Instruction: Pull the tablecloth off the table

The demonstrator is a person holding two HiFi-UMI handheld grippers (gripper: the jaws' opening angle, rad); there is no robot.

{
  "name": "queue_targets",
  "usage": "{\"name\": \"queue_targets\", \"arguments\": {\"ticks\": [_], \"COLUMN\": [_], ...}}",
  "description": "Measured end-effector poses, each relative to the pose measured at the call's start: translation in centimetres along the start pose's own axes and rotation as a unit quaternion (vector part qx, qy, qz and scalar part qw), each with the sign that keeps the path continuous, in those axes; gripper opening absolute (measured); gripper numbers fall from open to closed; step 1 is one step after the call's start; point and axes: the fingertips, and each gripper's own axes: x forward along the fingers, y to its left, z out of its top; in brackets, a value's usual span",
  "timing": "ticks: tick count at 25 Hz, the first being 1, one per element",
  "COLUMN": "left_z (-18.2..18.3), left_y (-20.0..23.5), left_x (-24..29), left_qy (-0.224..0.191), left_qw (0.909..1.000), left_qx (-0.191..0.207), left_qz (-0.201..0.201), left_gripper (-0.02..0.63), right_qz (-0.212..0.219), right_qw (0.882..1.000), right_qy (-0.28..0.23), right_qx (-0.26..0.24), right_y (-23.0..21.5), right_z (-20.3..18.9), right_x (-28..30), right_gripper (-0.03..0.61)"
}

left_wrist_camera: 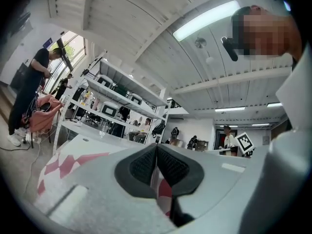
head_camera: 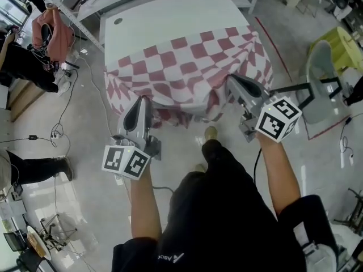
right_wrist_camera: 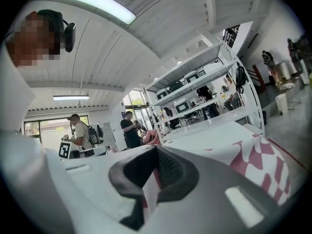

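Tablecloth (head_camera: 187, 61), just one, is clamped by both tools: left tool (head_camera: 141, 100), right tool (head_camera: 230, 81).

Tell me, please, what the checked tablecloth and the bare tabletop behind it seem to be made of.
The tablecloth looks like woven fabric, matte, in red and white checks: it gathers in soft folds at the edge. The tabletop looks hard and smooth, perhaps white laminate: flat, evenly pale.

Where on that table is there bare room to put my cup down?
The far half of the white tabletop is bare, between the red-and-white checked tablecloth and the far edge, with a small round grey cap near its left corner. The near edge is crowded: left gripper and right gripper both clamp bunched cloth.
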Motion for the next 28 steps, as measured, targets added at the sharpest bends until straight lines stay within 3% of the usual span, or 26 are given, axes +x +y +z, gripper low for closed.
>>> {"name": "queue_targets", "arguments": {"ticks": [5, 13, 21, 28], "left_z": [0.4, 4.7, 3.6, 2.9], "left_y": [-4.2, -10.3, -17.1, -19.4], "left_x": [-5.9, -7.7, -9.9, -10.9], "left_qy": [-0.041, -0.082, -0.081, -0.084], "left_qw": [0.9991, 0.9958, 0.9957, 0.9942], "left_qx": [0.006, 0.033, 0.043, 0.031], "left_qz": [-0.012, -0.022, 0.013, 0.059], "left_gripper": [0.011, 0.011, 0.011, 0.011], "right_qz": [0.013, 0.051, 0.089, 0.098], "right_qw": [1.0, 0.997, 0.993, 0.993], "right_qy": [-0.025, -0.061, -0.072, -0.067], "right_qx": [0.006, 0.002, 0.003, -0.024], "right_y": [4.6, 7.7, 7.4, 6.6], "right_z": [-2.2, 2.0, 2.8, 3.2], "right_x": [-6.0, -10.3, -16.6, -19.5], "right_gripper": [0.003, 0.003, 0.003, 0.003]}}
